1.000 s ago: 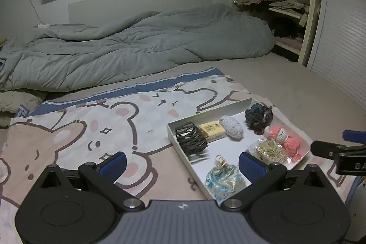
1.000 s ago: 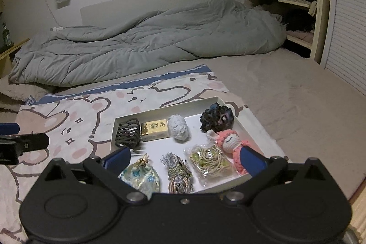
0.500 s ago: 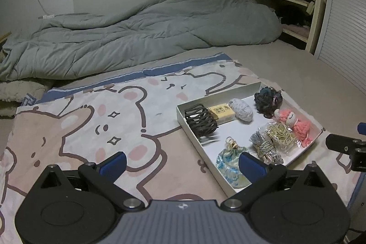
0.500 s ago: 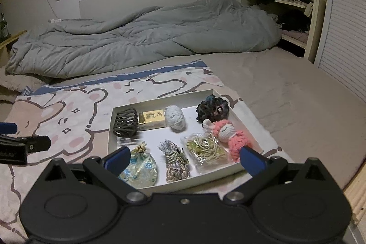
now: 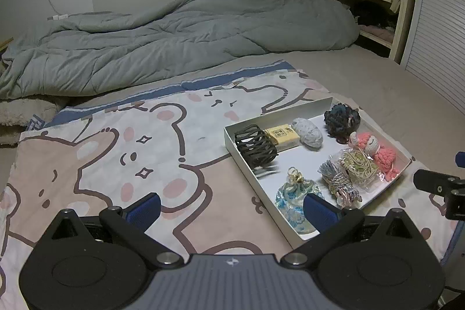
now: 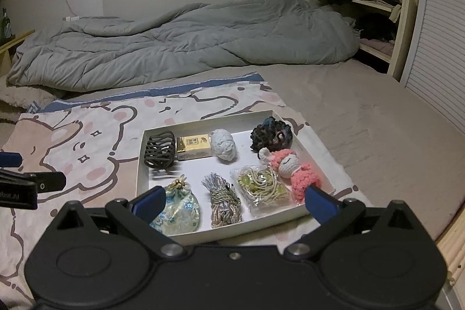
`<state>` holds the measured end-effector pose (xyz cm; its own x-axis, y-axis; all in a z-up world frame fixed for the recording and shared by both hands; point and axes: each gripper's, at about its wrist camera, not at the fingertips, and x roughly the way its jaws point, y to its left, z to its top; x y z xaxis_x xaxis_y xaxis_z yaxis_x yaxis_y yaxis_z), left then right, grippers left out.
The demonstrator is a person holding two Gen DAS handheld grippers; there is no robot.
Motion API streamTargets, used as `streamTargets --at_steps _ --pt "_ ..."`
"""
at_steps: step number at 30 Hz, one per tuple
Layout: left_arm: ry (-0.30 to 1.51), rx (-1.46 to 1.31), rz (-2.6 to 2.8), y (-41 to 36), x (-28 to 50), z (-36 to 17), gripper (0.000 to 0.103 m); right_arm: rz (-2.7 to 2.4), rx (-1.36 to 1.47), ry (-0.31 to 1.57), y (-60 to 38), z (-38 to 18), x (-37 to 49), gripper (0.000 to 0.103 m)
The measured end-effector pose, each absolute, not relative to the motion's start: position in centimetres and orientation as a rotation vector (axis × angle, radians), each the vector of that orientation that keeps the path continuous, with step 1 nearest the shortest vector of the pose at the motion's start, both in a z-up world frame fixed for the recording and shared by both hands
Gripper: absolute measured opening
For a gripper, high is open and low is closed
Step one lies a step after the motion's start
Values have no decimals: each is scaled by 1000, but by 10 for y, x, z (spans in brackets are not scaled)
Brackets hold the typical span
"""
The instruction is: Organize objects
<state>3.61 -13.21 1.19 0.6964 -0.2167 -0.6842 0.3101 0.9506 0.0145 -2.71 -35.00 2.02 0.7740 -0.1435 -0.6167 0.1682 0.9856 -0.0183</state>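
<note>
my left gripper (image 5: 232, 207) and right gripper (image 6: 235, 201) both hang above the bed with jaws spread wide, nothing between them. the shallow white cardboard tray (image 6: 140, 164) sits on the cartoon-bear blanket (image 5: 116, 164), holding eight small items. i judge all light and soft. the pink crocheted doll (image 6: 293, 169) should squash; pinch its body. the black plastic claw hair clip (image 6: 159, 149) is stiff, possibly slippery; take it across the middle.
</note>
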Motion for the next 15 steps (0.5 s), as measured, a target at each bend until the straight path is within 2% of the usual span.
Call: streamTargets --at_steps 15 --pt "755 143 -282 -133 38 9 103 -181 29 679 -350 19 -27 103"
